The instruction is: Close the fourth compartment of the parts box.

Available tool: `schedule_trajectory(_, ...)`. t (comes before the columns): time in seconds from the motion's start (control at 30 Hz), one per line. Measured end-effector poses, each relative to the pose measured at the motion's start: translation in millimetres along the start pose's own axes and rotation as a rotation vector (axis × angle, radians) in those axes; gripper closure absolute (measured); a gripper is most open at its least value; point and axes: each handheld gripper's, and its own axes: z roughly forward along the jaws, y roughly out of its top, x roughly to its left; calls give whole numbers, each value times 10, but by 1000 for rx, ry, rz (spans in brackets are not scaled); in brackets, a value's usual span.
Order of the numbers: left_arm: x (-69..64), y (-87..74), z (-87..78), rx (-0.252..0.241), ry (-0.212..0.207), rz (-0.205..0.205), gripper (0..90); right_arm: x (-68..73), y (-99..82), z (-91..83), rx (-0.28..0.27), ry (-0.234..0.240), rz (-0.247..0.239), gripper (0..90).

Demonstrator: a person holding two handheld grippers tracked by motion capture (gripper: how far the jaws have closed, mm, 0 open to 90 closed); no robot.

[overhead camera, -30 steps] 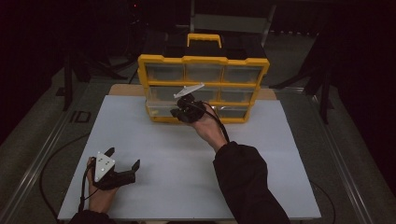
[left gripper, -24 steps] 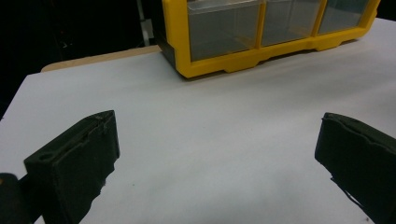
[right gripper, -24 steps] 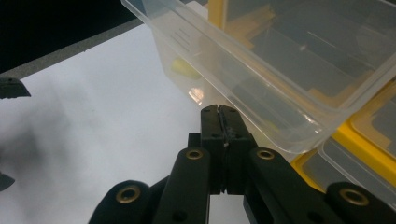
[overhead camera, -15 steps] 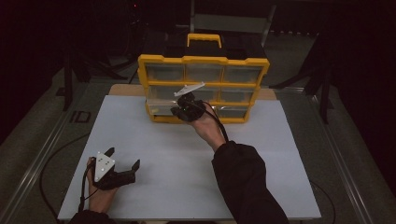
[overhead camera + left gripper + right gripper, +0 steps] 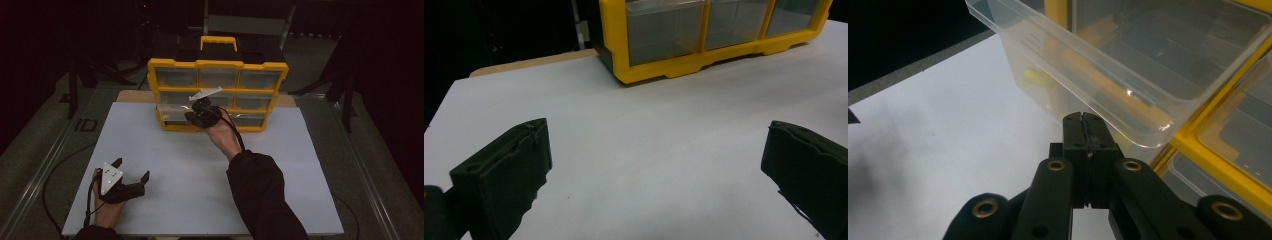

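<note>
the clear plastic drawer (image 5: 1108, 65) stands partly pulled out of the yellow organizer (image 5: 218, 65) at upper centre, so opening looks half done. right tool (image 5: 1082, 120) sits with jaws pressed together at its thin lip. left tool (image 5: 131, 176) rests spread wide on the smooth white counter (image 5: 200, 170), lower left.

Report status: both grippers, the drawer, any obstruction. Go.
Right gripper shut, tips at pulled-out clear drawer of yellow organizer. Left gripper open, on white table. Nothing in the way.
</note>
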Motion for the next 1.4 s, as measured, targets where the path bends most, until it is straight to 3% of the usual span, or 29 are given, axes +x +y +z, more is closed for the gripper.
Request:
schedule_trajectory(1.1, 10, -1, -9, -8, -1, -14, 6, -232, 103, 238, -94, -136, 105, 897)
schedule_trajectory(1.4, 7, -2, -9, -9, -2, -14, 6, -237, 117, 284, -112, -155, 113, 897)
